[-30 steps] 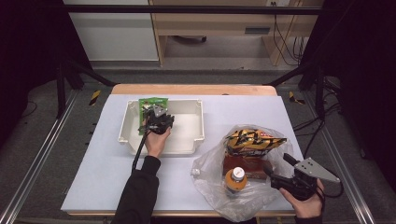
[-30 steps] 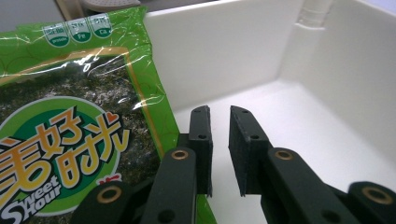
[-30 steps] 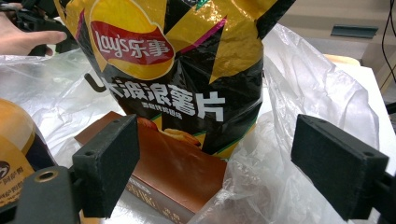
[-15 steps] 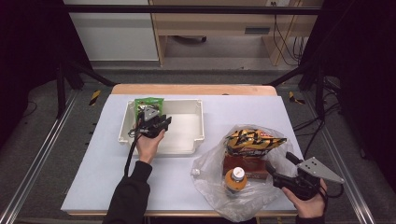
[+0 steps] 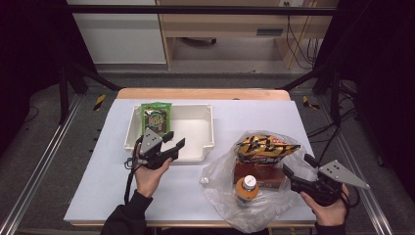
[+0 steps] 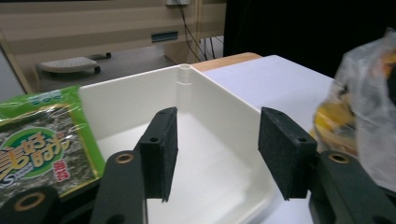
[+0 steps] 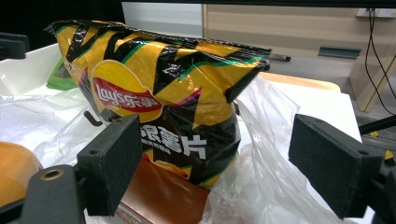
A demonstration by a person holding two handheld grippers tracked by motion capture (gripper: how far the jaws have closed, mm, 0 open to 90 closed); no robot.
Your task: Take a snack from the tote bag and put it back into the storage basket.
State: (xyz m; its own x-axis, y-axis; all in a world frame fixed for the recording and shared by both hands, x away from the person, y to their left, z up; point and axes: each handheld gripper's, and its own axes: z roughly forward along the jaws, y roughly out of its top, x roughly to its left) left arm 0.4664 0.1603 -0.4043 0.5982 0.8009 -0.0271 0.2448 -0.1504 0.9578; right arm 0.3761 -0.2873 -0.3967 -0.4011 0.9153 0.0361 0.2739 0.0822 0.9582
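Note:
A green seaweed packet [image 5: 156, 116] [image 6: 37, 140] rests in the far-left end of the white tub [image 5: 193, 132] [image 6: 210, 93]. My left gripper [image 5: 175, 139] [image 6: 218, 121] hovers over the tub's near wall. Its jaws have just been opening and stand open with nothing between them. At the right, a clear plastic bag [image 5: 220, 181] [image 7: 275, 154] holds a yellow-black chip bag [image 5: 266, 147] [image 7: 159, 79], a brown box [image 5: 266, 176] [image 7: 163, 196] and an orange bottle [image 5: 247, 188] [image 7: 11, 172]. My right gripper [image 5: 297, 165] [image 7: 215, 140] is open, facing the chip bag from the right.
A white mat [image 5: 107, 186] covers the wooden table [image 5: 200, 94]. Metal rails [image 5: 39, 166] run along both sides. Cables and furniture legs stand on the floor beyond the table's far edge.
My left gripper has drawn back from the green packet toward the tub's near wall and its jaws have spread apart. The packet stays in the tub. The right gripper has not moved.

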